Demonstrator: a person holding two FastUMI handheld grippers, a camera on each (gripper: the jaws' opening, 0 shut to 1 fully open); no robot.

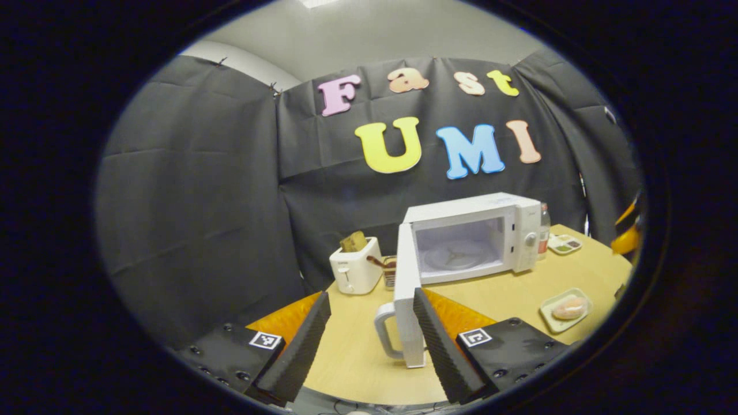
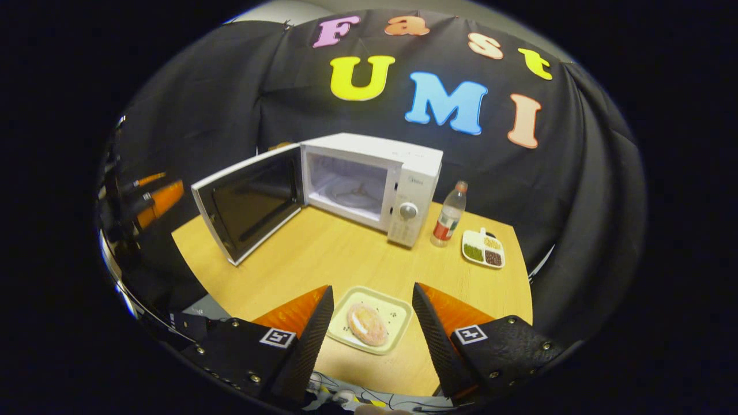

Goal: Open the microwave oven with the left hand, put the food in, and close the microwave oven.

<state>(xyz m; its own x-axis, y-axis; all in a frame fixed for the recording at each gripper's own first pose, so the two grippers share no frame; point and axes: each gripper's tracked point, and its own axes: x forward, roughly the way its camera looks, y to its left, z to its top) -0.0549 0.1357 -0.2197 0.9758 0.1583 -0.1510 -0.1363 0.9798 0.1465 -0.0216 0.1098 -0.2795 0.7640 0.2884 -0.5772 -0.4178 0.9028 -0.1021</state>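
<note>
1. Already the microwave oven (image 2: pixel 369 184) stands with its door (image 2: pixel 248 210) swung wide on the worktop (image 2: pixel 323 253), so the opening step looks done; the cavity with its turntable (image 2: pixel 351 193) lies bare, no food inside.
2. The left claw (image 1: pixel 369 331) is spread wide and holds nothing; in the left gripper view the door's edge and its handle (image 1: pixel 385 331) sit between the fingers, but I cannot tell whether either finger touches them.
3. The right claw (image 2: pixel 369 328) is likewise wide and empty, hanging over the near edge of the worktop with the food (image 2: pixel 366 324) on its pale tray (image 2: pixel 398 314) framed between the fingers, not yet gripped.
4. What is left, as I judge it: take hold of the tray, carry it into the cavity, set it on the turntable, draw back, and swing the door shut.
5. Round about: a bottle (image 2: pixel 449 214) just beside the oven's control panel, a divided dish (image 2: pixel 483 248) of small foods near it, and a toaster (image 1: pixel 356 266) with a cup (image 1: pixel 390 271) beside it on the door's side.
6. The straight way from tray to cavity seems free; the bottle and the open door flank it, so a wide swing could clip either.
</note>
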